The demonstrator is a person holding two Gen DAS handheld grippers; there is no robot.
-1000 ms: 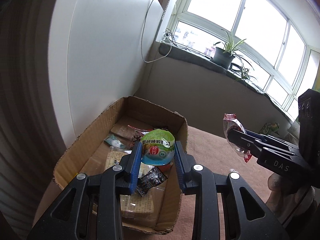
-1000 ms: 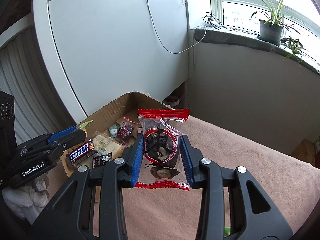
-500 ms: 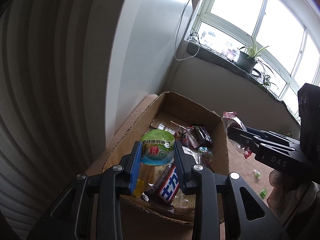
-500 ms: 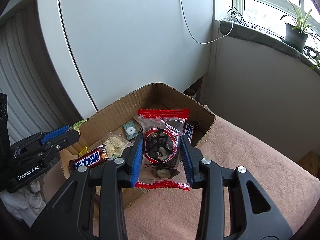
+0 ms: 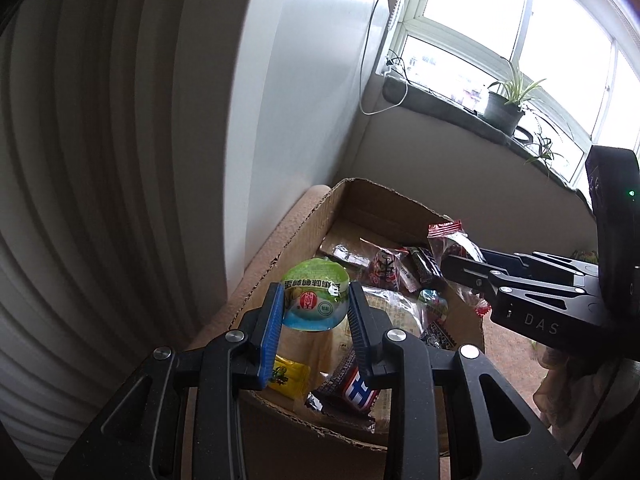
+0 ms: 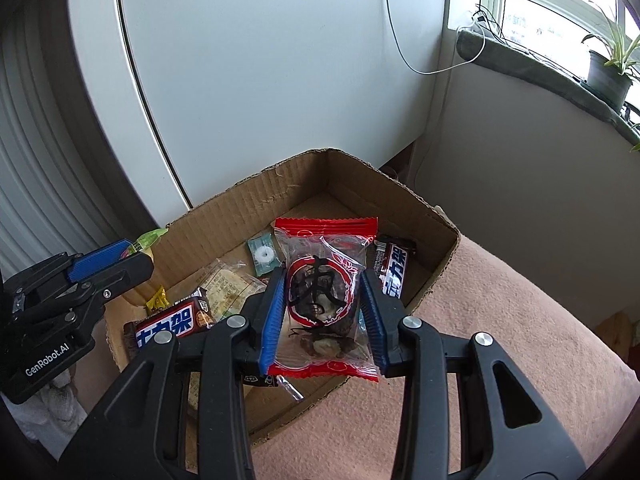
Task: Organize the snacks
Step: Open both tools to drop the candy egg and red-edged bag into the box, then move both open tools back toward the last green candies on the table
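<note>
Bright window (image 5: 476, 20), white wall (image 6: 260, 80)

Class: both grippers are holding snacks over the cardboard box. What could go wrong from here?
1. The left gripper holds its green jelly cup near the cardboard box wall; released there, it might fall outside.
2. The right gripper pinches a slippery red-edged packet; it could slip early.

The left gripper (image 5: 314, 314) pointed steeply downward, its blue pads (image 5: 271, 330) pressed on a held packet. The right gripper (image 6: 323, 314) angled down likewise, jaws clamped narrowly, just beside the left.
</note>
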